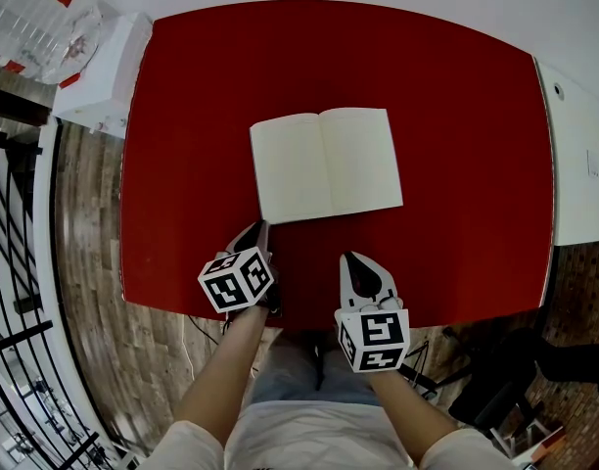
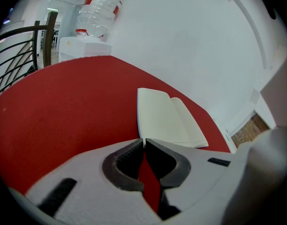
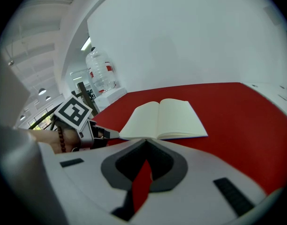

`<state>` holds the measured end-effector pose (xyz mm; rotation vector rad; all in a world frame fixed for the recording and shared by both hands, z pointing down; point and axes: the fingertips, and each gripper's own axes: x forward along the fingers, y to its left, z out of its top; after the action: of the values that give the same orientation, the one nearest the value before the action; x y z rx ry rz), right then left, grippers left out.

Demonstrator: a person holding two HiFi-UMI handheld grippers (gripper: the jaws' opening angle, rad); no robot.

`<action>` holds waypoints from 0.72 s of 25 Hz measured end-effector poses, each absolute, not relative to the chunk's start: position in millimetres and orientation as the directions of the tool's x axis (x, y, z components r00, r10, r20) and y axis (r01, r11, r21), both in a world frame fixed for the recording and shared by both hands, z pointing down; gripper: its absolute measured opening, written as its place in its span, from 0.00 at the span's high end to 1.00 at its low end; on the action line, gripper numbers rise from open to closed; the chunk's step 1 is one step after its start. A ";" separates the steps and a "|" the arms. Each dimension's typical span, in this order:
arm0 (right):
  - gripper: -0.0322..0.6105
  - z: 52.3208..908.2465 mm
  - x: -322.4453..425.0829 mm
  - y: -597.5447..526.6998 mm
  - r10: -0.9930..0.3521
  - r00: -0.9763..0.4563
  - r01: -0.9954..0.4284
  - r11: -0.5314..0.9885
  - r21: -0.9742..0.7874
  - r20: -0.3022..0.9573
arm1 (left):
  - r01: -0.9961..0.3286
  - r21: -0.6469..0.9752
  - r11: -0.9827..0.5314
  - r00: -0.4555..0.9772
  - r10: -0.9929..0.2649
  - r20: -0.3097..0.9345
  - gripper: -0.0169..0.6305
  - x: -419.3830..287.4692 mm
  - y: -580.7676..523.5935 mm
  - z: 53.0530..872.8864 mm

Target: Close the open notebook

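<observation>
Notebook [image 1: 326,164] open flat, mid red table [image 1: 182,164]. L gripper [image 1: 263,226] pinched on its near-left corner, prob. to flip that half rightward; R gripper [image 1: 350,258] shut, empty, parked near.

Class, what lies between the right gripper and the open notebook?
Nothing but bare red tabletop separates the right gripper from the notebook, as the head view shows.
</observation>
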<state>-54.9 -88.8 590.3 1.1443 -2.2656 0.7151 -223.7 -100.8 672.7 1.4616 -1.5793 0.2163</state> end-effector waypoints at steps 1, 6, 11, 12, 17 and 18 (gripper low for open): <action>0.94 590.6 -54.2 -89.0 -0.569 -0.522 -0.831 0.508 -0.227 0.636 | -0.853 0.444 0.273 0.151 -0.686 0.712 0.94 -224.6 -100.8 672.7; 0.94 590.6 -52.2 -88.7 -0.570 -0.521 -0.832 0.506 -0.228 0.635 | -0.866 0.422 0.267 0.133 -0.692 0.710 0.94 -235.0 -99.4 667.8; 0.94 586.9 -51.3 -88.0 -0.571 -0.524 -0.829 0.511 -0.226 0.631 | -0.879 0.397 0.263 0.095 -0.720 0.687 0.94 -253.9 -100.0 649.6; 0.94 586.7 -50.2 -88.1 -0.572 -0.524 -0.830 0.510 -0.226 0.631 | -0.885 0.390 0.255 0.088 -0.730 0.677 0.94 -256.4 -101.5 642.3; 0.94 586.0 -47.0 -89.1 -0.578 -0.521 -0.834 0.502 -0.230 0.628 | -0.926 0.346 0.152 0.097 -0.790 0.606 0.95 -249.7 -115.3 592.9; 0.94 585.5 -46.9 -89.5 -0.580 -0.521 -0.835 0.500 -0.231 0.626 | -0.933 0.337 0.124 0.108 -0.798 0.592 0.95 -244.4 -117.6 584.1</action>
<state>-46.9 -89.5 585.5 1.1635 -2.2735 0.7189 -244.4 -117.6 584.1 1.6932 -1.7095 0.2462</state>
